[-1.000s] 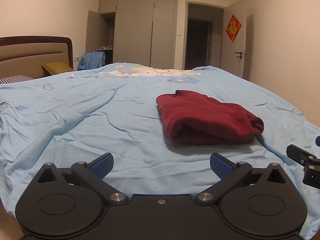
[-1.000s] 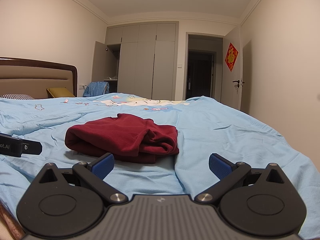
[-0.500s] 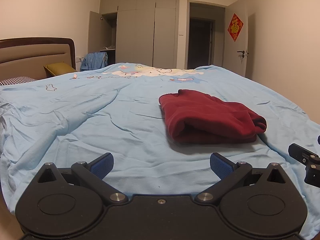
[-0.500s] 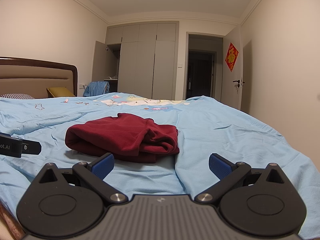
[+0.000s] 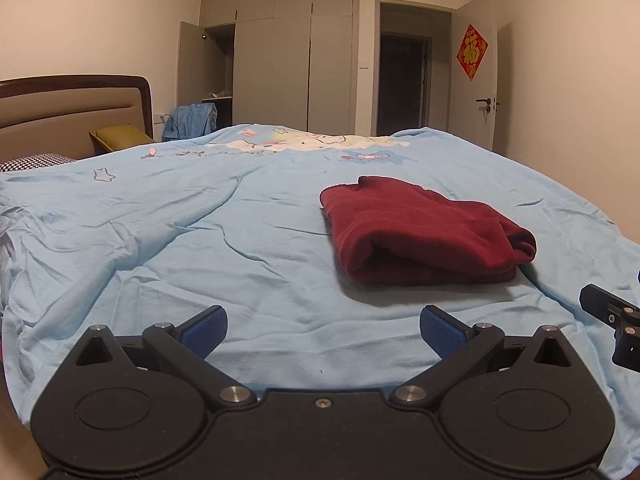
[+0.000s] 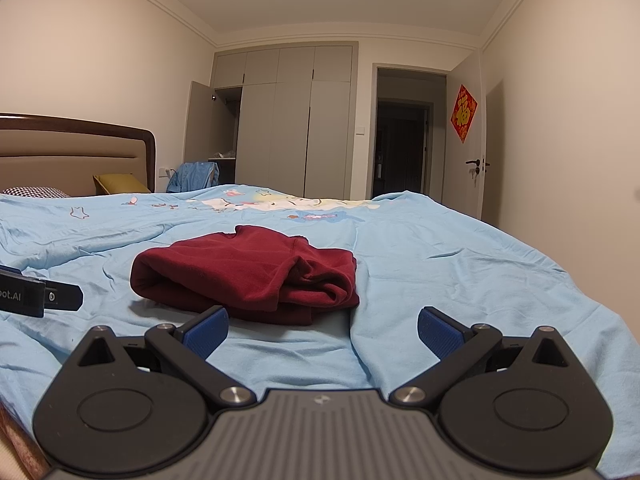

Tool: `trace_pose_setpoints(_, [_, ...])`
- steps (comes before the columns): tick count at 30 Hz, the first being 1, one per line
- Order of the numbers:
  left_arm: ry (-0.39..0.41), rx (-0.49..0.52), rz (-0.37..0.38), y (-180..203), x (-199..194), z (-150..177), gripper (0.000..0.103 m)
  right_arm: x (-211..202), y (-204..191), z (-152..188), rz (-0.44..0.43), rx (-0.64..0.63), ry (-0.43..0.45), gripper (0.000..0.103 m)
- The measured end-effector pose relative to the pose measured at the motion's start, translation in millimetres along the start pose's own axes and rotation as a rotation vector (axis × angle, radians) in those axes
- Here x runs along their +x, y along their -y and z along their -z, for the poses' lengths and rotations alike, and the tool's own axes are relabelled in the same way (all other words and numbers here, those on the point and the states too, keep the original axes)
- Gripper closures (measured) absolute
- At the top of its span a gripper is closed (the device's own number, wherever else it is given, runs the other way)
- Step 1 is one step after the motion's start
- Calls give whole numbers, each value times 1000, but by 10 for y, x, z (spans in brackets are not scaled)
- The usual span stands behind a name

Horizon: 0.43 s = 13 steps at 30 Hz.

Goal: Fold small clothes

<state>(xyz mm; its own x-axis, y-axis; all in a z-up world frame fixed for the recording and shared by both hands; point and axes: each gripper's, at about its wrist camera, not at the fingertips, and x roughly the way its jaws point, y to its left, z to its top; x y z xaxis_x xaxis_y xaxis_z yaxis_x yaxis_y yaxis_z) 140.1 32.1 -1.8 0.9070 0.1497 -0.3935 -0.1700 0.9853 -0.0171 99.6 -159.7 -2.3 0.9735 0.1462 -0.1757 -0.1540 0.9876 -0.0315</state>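
**Bed inventory: one folded garment, both claws empty**

Landmark for all entries: the dark red garment [image 5: 424,232].

1. Dark red garment. Knit, folded into a thick bundle, lying flat on the light blue bedspread [image 5: 200,248]. In my left wrist view it sits right of centre, rolled fold edge facing me. In my right wrist view [image 6: 248,272] it sits left of centre, w/ looser bunched layers on its right end.

2. Left gripper [image 5: 323,322]. I see it spread wide, blue pads [image 5: 204,326] well apart, nothing btwn them. It hangs short of the garment and to its left, over bare bedspread; no contact. Its black tip also shows at the left edge of my right wrist view [image 6: 44,294], left of the garment.

3. Right gripper [image 6: 322,326]. Also spread wide, empty. Its left blue pad [image 6: 206,328] overlaps the garment's near edge in view; I can't tell if it touches. Part of it shows at the right edge of my left wrist view [image 5: 612,320], near side of the garment, to its right.

4. Bedspread. Wrinkled; cartoon print [image 5: 304,144] on the far side of the garment.

5. Headboard [image 5: 72,108]. Far left of the garment, w/ a yellow cushion [image 5: 118,136] beside it.

6. Wardrobe [image 5: 292,56]. Behind the garment on the far wall, one door open at left.

7. Doorway [image 5: 404,80]. Right of wardrobe; red ornament [image 5: 472,51] on the open door.
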Motion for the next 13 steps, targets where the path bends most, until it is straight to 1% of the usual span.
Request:
trace_pose_setpoints(10, [-3, 0, 1, -7, 4, 4, 1, 8, -1, 12, -1, 4, -5, 0])
trace_pose_setpoints(13, [-11, 0, 2, -9, 19, 4, 1, 39, 16, 22, -8, 22, -25, 0])
